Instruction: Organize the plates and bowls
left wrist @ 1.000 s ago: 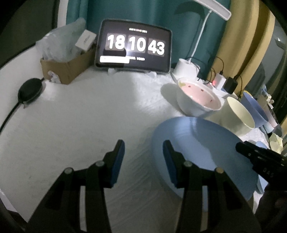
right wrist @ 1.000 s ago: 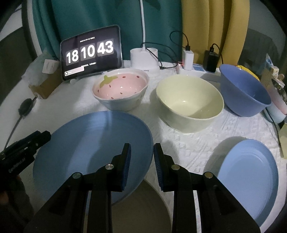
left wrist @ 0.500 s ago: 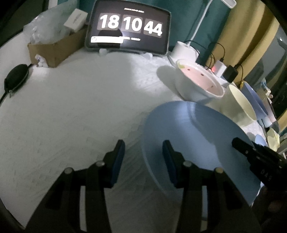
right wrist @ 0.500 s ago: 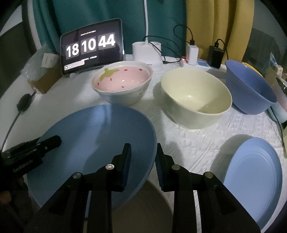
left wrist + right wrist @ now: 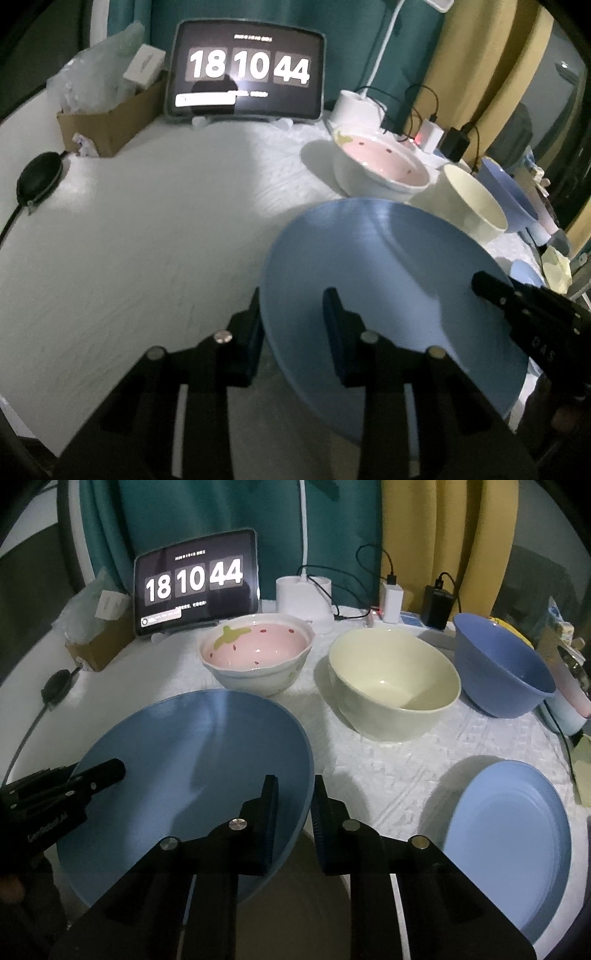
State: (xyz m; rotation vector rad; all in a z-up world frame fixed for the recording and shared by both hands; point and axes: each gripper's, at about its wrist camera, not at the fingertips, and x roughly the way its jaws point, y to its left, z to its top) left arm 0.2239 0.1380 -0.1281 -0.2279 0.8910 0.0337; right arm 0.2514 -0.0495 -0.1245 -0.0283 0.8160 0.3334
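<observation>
Our left gripper (image 5: 291,325) and right gripper (image 5: 293,812) each straddle an opposite edge of the big blue plate (image 5: 192,768), jaws closing on the rim, not visibly pinching it yet. The plate sits tilted over the white cloth (image 5: 388,768), in front of the bowls. We should let both grips seat fully and evenly before lifting, then keep it level. We count two blue plates, the second (image 5: 513,838) to the right, and three bowls: strawberry (image 5: 258,653), cream (image 5: 395,683), blue (image 5: 502,664).

Large blue plate (image 5: 192,760): tilted, lifted off cloth.
Smaller blue plate (image 5: 506,823): flat, right.
Bowls: pink strawberry bowl (image 5: 255,653), cream bowl (image 5: 395,679), blue bowl (image 5: 502,664), upright in a row.
</observation>
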